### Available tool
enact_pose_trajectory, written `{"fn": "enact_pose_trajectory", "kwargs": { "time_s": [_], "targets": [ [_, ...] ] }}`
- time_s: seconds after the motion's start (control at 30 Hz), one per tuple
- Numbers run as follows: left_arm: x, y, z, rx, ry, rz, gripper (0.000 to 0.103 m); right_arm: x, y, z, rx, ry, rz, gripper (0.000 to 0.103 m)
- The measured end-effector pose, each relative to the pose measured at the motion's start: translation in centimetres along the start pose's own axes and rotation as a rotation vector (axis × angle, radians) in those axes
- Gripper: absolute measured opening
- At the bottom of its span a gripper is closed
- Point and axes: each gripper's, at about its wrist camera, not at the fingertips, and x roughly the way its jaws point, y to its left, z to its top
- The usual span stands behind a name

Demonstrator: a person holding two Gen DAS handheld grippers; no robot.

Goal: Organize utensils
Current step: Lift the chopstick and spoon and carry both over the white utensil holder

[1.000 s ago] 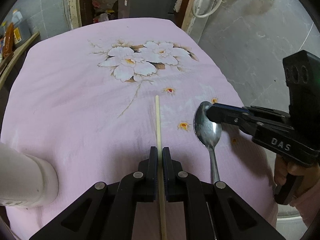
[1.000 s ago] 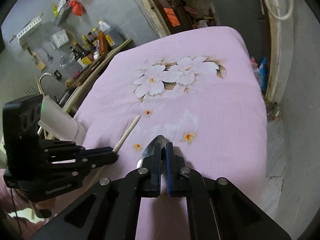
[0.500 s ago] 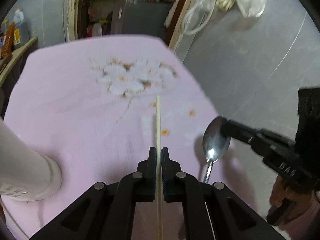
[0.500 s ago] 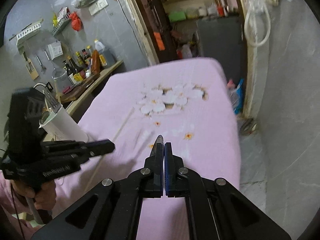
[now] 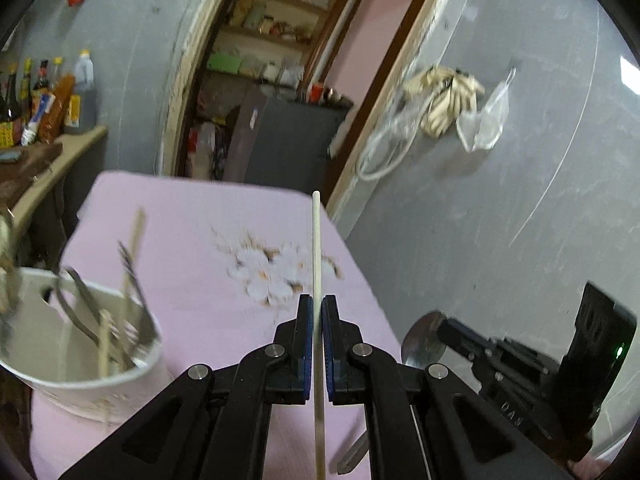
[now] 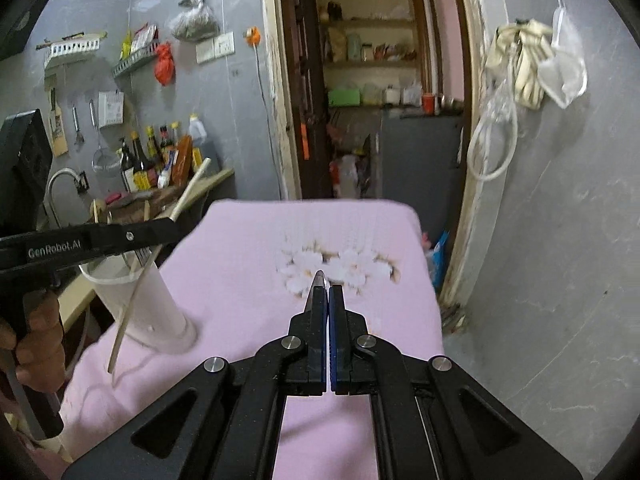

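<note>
My left gripper [image 5: 316, 302] is shut on a pale wooden chopstick [image 5: 316, 248], held up above the table and pointing forward. In the right wrist view that chopstick [image 6: 132, 296] slants down beside the holder, held by the left gripper [image 6: 170, 228]. My right gripper [image 6: 328, 290] is shut on a metal spoon [image 6: 320, 278], seen edge-on; its bowl [image 5: 420, 342] shows in the left wrist view, lifted at the lower right. A white cylindrical utensil holder [image 5: 80, 384] [image 6: 160, 312] with several utensils stands at the table's left.
The table wears a pink cloth with a white flower print [image 6: 340, 268]. A counter with sauce bottles [image 6: 160, 156] and a tap lies to the left. A grey wall is on the right, an open doorway with shelves behind the table.
Both grippers have risen off the cloth with the chopstick and the spoon. The views tilted up, and the white holder's open top has come into the left wrist view.
</note>
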Motion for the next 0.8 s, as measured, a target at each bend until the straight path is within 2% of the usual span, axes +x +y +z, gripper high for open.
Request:
{"fn": "enact_pose_trajectory", "kwargs": {
  "time_s": [0.27, 0.5, 0.7, 0.8],
  "targets": [
    [-5.1, 2.6, 4.3, -0.028, -0.151, 0.008, 0.005, -3.0, 3.5, 5.6, -0.019, -0.143, 0.011, 0.001],
    [-8.6, 7.5, 7.0, -0.083, -0.247, 0.056, 0.005, -3.8, 9.6, 10.4, -0.067, -0.257, 0.057, 0.001],
    [-11.3, 11.7, 8.2, -0.119, -0.319, 0.104, 0.005, -4.2, 14.1, 12.7, -0.105, -0.317, 0.097, 0.001],
    [-11.8, 13.6, 8.5, -0.155, -0.342, 0.111, 0.005, -3.3, 16.4, 13.0, -0.140, -0.316, 0.079, 0.001]
  ]
}}
